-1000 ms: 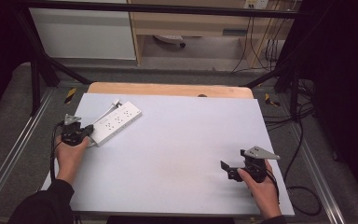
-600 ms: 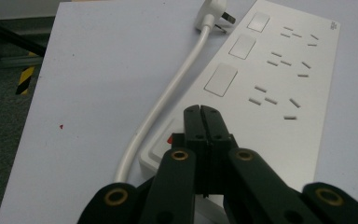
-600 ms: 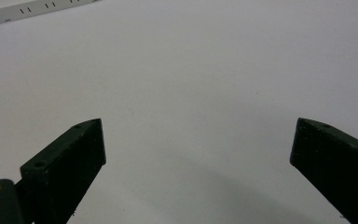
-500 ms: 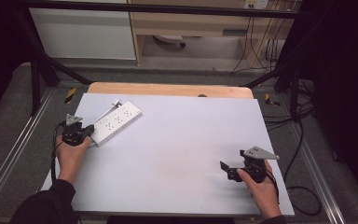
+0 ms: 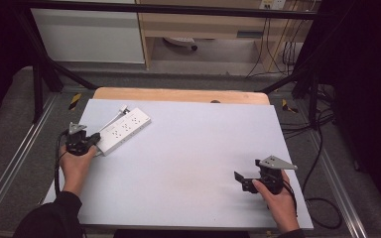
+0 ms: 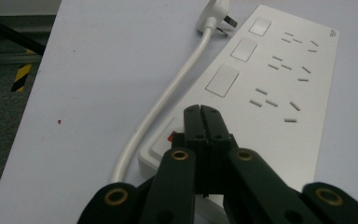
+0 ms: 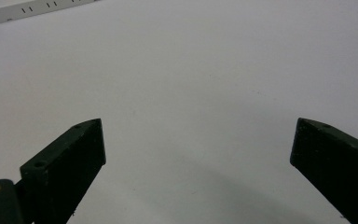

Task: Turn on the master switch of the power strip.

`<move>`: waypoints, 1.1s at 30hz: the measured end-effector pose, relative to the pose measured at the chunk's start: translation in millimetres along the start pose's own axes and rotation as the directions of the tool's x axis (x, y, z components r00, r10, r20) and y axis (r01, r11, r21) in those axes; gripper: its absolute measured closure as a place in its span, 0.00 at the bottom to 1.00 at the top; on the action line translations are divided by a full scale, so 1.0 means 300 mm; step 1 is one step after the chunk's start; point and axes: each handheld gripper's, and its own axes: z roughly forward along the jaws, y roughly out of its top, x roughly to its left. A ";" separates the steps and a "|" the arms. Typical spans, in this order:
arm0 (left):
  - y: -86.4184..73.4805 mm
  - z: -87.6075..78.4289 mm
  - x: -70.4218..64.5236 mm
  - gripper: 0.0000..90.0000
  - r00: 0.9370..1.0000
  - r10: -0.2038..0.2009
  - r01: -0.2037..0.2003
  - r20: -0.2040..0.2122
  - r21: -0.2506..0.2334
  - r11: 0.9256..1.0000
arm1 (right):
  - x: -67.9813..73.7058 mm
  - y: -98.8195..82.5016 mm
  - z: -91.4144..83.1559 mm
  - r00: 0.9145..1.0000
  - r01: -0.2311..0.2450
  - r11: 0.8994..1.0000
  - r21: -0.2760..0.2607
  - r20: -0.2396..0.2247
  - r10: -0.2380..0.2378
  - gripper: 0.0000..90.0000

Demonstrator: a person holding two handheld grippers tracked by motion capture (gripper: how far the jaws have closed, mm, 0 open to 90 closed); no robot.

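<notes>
A white power strip (image 5: 125, 129) lies slanted at the table's far left, its white cable (image 6: 168, 102) and plug (image 6: 219, 18) beside it. My left gripper (image 5: 94, 141) is shut, with nothing between its jaws. Its tips (image 6: 200, 112) sit over the strip's near end, just above a small red switch (image 6: 171, 136); whether they touch the strip I cannot tell. My right gripper (image 5: 244, 181) rests near the table's front right, far from the strip. Its jaws (image 7: 196, 144) stand wide open over bare white tabletop. The strip's edge (image 7: 23, 10) shows far off in the right gripper view.
The white tabletop (image 5: 203, 144) lies on a wooden board (image 5: 178, 95) that shows along the far edge. Metal frame rails (image 5: 25, 144) run along both sides. Cables (image 5: 322, 148) trail on the floor at the right. Cabinets (image 5: 89, 34) stand behind the table.
</notes>
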 end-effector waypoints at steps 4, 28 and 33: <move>0.000 0.001 0.001 1.00 1.000 -0.005 0.005 0.004 -0.003 1.000 | 0.001 0.000 0.000 1.000 -0.002 1.000 0.002 -0.001 0.002 0.04; 0.032 -0.020 0.005 1.00 0.999 -0.029 0.030 0.024 -0.043 0.999 | -0.001 -0.001 0.002 1.000 -0.010 1.000 0.000 -0.002 0.010 0.04; 0.034 -0.019 -0.001 1.00 0.999 -0.036 0.038 0.041 -0.057 0.998 | -0.002 -0.001 0.000 1.000 -0.010 1.000 -0.004 0.000 0.010 0.04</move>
